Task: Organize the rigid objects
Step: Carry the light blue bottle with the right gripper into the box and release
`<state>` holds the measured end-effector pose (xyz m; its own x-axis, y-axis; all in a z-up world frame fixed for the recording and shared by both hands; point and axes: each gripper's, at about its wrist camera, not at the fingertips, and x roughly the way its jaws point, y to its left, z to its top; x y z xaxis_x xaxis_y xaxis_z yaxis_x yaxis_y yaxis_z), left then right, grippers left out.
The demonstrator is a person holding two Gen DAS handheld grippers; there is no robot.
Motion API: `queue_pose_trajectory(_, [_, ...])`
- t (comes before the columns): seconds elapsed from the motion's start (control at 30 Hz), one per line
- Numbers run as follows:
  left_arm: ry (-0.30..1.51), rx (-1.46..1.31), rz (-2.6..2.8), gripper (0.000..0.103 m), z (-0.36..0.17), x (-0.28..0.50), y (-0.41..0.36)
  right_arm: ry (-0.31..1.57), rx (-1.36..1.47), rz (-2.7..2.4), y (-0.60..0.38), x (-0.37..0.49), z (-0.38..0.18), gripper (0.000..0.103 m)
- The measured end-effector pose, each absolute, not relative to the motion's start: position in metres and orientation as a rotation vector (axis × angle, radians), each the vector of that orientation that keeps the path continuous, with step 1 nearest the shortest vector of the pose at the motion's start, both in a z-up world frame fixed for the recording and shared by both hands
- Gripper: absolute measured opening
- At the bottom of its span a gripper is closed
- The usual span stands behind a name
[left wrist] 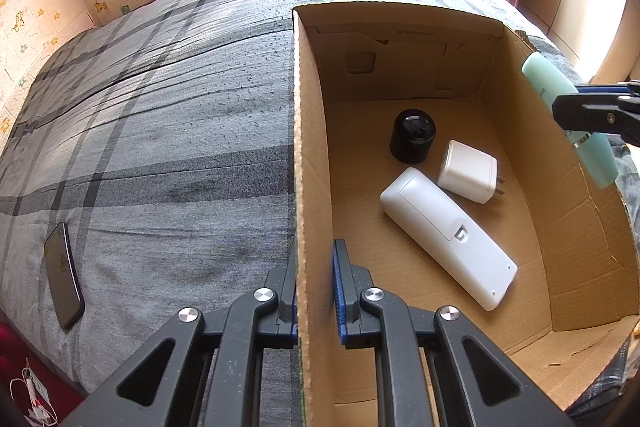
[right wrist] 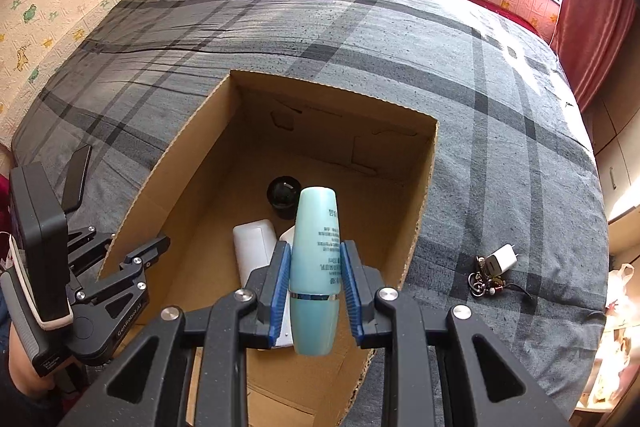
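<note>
I've got the pale teal bottle (right wrist: 316, 267) clamped between the blue pads of my right tool (right wrist: 316, 291), jaws part-way closed around its waist, just above the silver band. Its long axis runs straight along the fingers, rounded far end leading, and it hangs over the open cardboard box (right wrist: 424, 195), nearer the box's right wall than its left. That's the relation that counts: the bottle points down and away from me, and the box floor lies straight ahead of its far end.

Below it there's a black cylindrical gadget (left wrist: 412, 137) at the far end, a white plug adapter (left wrist: 468, 171) beside it, and a long white remote (left wrist: 446, 237) lying diagonally toward me. The free floor looks to be on the right side, by my reckoning the spot to aim for.

My left tool (left wrist: 316, 291) is squeezed tight on the box's left wall, one pad on each side of the cardboard, steadying it on the plaid bedspread (left wrist: 160, 107). A dark phone (left wrist: 64, 277) lies out on the bed to the left; a small white charger (right wrist: 502, 259) and keys (right wrist: 486, 283) sit to the right.
</note>
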<state>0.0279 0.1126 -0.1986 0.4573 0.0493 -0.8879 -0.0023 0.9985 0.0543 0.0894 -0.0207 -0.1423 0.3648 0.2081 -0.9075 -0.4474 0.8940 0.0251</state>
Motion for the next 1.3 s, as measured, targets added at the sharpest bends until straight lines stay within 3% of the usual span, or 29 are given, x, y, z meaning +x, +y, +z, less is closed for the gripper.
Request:
queue_pose_trajectory(0.57, [1.095, 0.035, 0.028, 0.014, -0.199, 0.028, 0.117, 1.264, -0.274, 0.436, 0.009, 0.108, -0.214, 0.027])
queue_pose_trajectory(1.1, [1.096, 0.040, 0.029, 0.014, -0.199, 0.028, 0.116, 1.280, -0.268, 0.451, 0.008, 0.117, -0.224, 0.027])
queue_pose_trajectory(1.23, [1.097, 0.043, 0.031, 0.014, -0.200, 0.028, 0.116, 1.266, -0.237, 0.455, 0.001, 0.116, -0.217, 0.043])
queue_pose_trajectory(1.3, [1.098, 0.045, 0.031, 0.014, -0.200, 0.028, 0.115, 1.259, -0.232, 0.454, -0.001, 0.115, -0.215, 0.046])
